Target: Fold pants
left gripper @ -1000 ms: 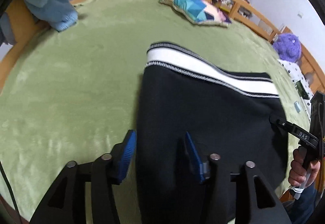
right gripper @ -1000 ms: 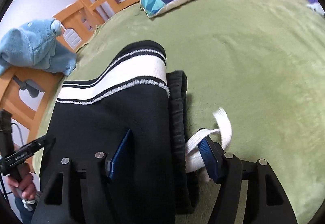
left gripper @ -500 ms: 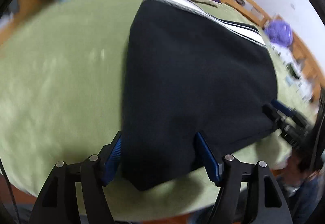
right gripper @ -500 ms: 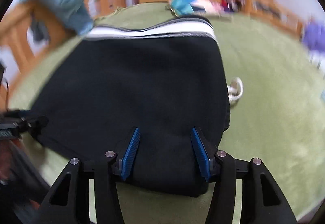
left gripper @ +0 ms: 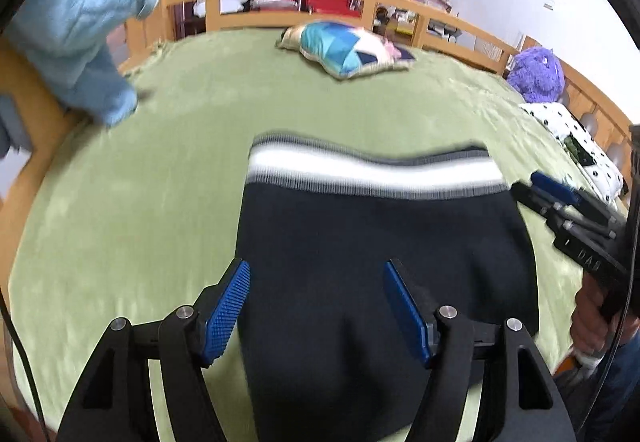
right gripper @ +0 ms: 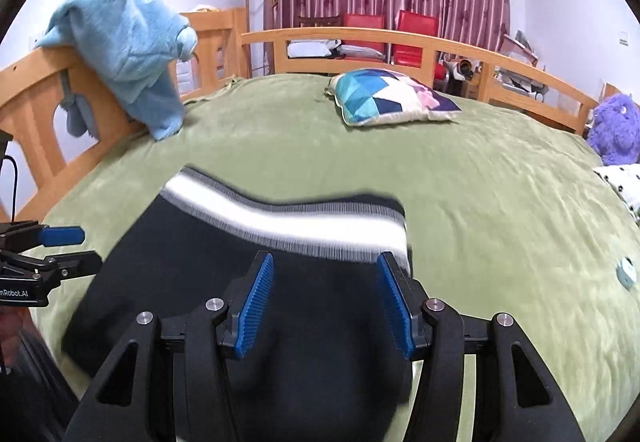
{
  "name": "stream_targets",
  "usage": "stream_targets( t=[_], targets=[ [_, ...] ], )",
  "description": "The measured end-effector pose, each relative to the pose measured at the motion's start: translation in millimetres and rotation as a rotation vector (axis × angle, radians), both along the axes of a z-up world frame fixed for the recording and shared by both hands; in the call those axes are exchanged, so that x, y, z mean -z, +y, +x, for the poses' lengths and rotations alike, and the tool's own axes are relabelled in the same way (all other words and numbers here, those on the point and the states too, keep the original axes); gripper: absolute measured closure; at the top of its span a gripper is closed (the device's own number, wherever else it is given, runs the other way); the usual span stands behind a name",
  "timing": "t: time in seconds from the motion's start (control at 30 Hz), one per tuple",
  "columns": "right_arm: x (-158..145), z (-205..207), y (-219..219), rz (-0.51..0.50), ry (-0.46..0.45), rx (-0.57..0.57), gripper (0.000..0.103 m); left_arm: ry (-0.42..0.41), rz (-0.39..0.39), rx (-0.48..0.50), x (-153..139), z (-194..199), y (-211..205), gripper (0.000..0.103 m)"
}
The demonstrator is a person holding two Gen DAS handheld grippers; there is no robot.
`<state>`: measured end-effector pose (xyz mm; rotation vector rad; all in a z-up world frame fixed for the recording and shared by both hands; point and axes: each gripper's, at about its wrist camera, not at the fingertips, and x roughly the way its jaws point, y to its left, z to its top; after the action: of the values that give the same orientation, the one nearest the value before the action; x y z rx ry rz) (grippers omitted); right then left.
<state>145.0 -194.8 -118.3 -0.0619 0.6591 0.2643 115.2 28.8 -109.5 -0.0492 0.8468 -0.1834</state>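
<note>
The black pants (left gripper: 372, 242) lie folded into a block on the green bed, with a white and grey striped band (left gripper: 368, 171) along the far edge. They also show in the right wrist view (right gripper: 224, 274). My left gripper (left gripper: 316, 308) is open and empty, above the near part of the pants. My right gripper (right gripper: 326, 302) is open and empty, above the pants' right side. The right gripper shows at the right of the left wrist view (left gripper: 560, 197). The left gripper shows at the left of the right wrist view (right gripper: 60, 248).
The green blanket (right gripper: 460, 169) covers the bed inside a wooden rail (right gripper: 360, 37). A patterned pillow (right gripper: 392, 97) lies at the far side. A blue plush garment (right gripper: 124, 49) hangs on the left rail. A purple plush toy (right gripper: 614, 129) sits at the right.
Both grippers have pulled back and tilted up from the pants, staying open. The pants lie in place. The white drawstring seen a second ago is out of sight.
</note>
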Motion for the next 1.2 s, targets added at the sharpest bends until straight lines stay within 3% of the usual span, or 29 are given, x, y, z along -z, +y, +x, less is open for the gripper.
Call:
stream_targets(
  t=[0.07, 0.13, 0.23, 0.3, 0.63, 0.77, 0.87, 1.03, 1.2],
  targets=[
    [4, 23, 2, 0.032, 0.007, -0.008, 0.049, -0.013, -0.038, 0.009, 3, 18, -4, 0.036],
    [27, 44, 0, 0.065, 0.049, -0.016, 0.047, 0.009, -0.073, 0.008, 16, 46, -6, 0.036],
    [67, 77, 5, -0.008, 0.120, 0.020, 0.047, 0.087, -0.042, -0.046, 55, 80, -7, 0.036],
    [69, 82, 6, -0.043, 0.105, 0.022, 0.047, 0.117, -0.010, -0.061, 76, 86, -7, 0.036],
    [72, 100, 0, 0.002, 0.121, 0.046, 0.050, 0.096, -0.041, -0.072, 77, 86, -7, 0.034],
    [73, 96, -1, -0.003, 0.121, 0.047, 0.050, 0.088, 0.000, -0.078, 79, 82, -12, 0.034],
    [72, 95, 1, -0.018, 0.123, 0.054, 0.050, 0.108, 0.019, -0.096, 79, 77, -10, 0.034],
    [70, 83, 1, -0.032, 0.133, 0.074, 0.050, 0.167, -0.021, -0.132, 86, 60, 5, 0.029],
    [70, 65, -2, -0.032, 0.158, 0.106, 0.048, 0.193, 0.023, -0.133, 91, 33, 8, 0.026]
  ],
)
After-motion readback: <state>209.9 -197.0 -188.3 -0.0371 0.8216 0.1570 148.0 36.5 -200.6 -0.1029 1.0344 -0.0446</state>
